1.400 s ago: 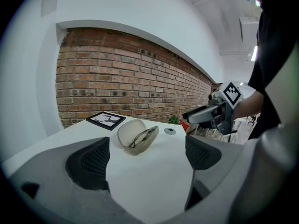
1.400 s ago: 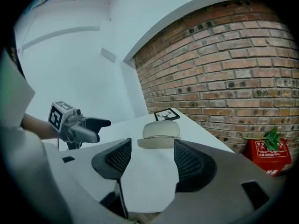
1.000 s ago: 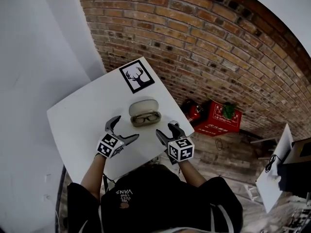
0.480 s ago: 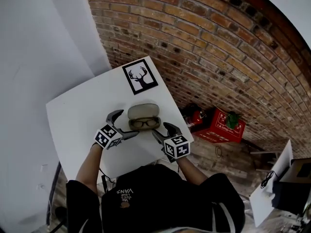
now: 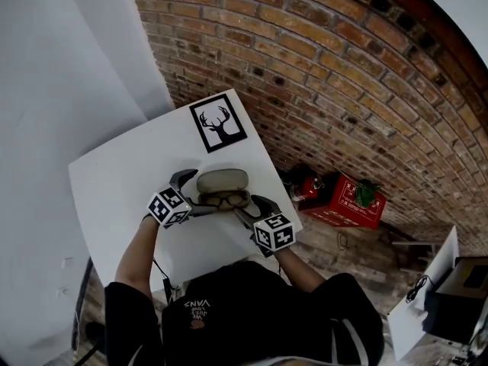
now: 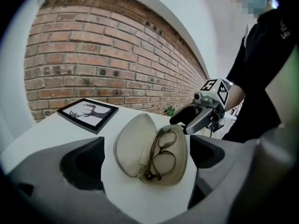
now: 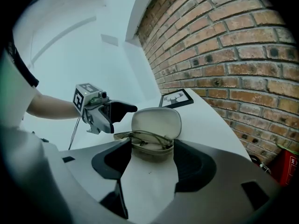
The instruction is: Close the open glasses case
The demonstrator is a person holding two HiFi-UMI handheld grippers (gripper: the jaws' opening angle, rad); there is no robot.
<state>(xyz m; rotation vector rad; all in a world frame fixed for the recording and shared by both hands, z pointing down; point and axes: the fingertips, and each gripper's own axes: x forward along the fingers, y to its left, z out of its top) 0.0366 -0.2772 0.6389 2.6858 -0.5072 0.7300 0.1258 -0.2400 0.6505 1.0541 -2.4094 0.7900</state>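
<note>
The open case (image 5: pixel 223 190) lies on the desk (image 5: pixel 114 181), lengthwise between my left tongs (image 5: pixel 196 194), jaws opening, and my right tongs (image 5: pixel 248 208), spread wide, each framing one end untouched, equally near.

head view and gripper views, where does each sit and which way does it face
Head view: on head, looking down at table; arms, left gripper, right gripper show.
Left gripper view: on that gripper, facing glasses case between its opening jaws, untouched.
Right gripper view: opposite side, facing case between its jaws.
All share the case.
</note>
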